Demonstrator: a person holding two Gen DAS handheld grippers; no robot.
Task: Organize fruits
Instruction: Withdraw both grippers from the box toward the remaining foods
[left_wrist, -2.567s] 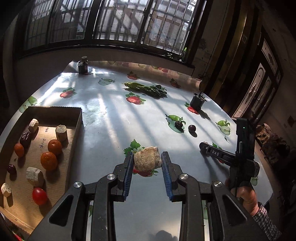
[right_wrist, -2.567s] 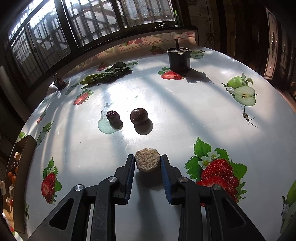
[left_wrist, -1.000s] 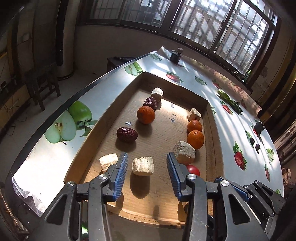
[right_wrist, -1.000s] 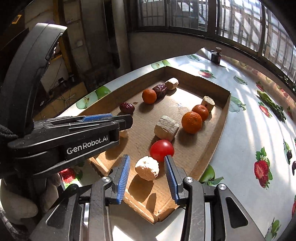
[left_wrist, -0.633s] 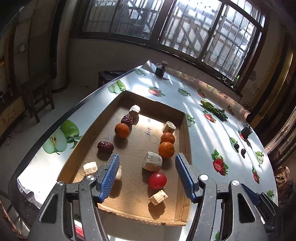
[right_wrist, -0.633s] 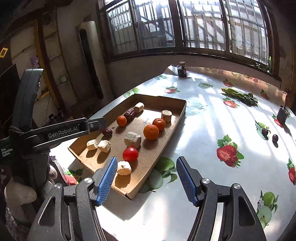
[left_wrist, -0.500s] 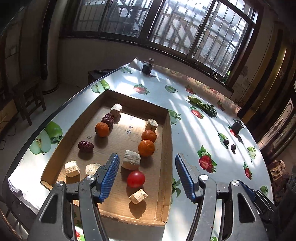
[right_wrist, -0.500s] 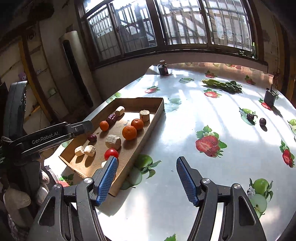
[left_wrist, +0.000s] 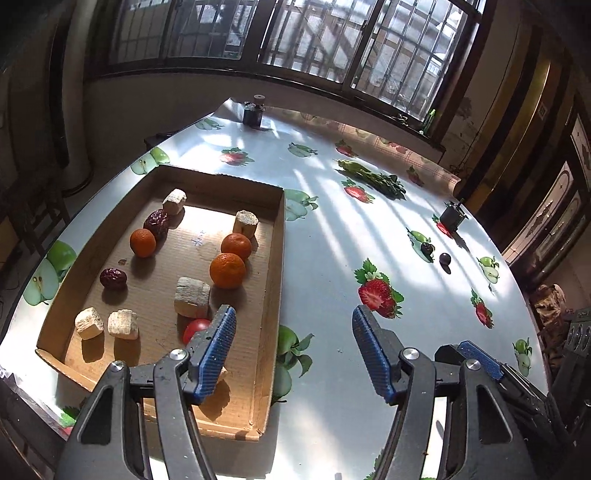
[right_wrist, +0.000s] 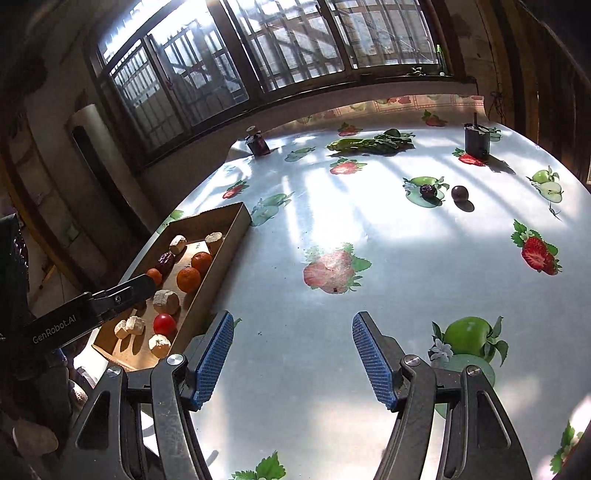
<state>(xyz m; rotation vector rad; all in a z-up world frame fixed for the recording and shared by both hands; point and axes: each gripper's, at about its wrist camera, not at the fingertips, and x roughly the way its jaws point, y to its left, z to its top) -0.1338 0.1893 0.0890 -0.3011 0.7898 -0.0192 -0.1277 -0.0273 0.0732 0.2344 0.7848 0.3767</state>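
A cardboard tray (left_wrist: 275, 258) on the left of the table holds oranges (left_wrist: 227, 270), red dates (left_wrist: 113, 278), a tomato (left_wrist: 194, 328) and several beige chunks (left_wrist: 191, 297). One chunk (left_wrist: 222, 373) peeks out behind my left finger. My left gripper (left_wrist: 291, 314) hovers over the tray's right wall, jaws opening, nothing between them. My right gripper (right_wrist: 292, 317) hangs open and empty over the bare tablecloth right of the tray (right_wrist: 218, 273). Far off on the cloth lie a dark date (right_wrist: 427, 191) and a dark round fruit (right_wrist: 460, 192).
A bundle of green vegetables (right_wrist: 369, 142) lies near the far edge. A small jar (right_wrist: 258, 142) and a dark container (right_wrist: 476, 140) stand at the back. A hand (right_wrist: 33, 439) holds the left gripper at the lower left. The table's left edge runs beside the tray.
Both grippers have drawn back from the tray and swung right. Their jaws have spread wider, leaving a beige chunk each in the tray.
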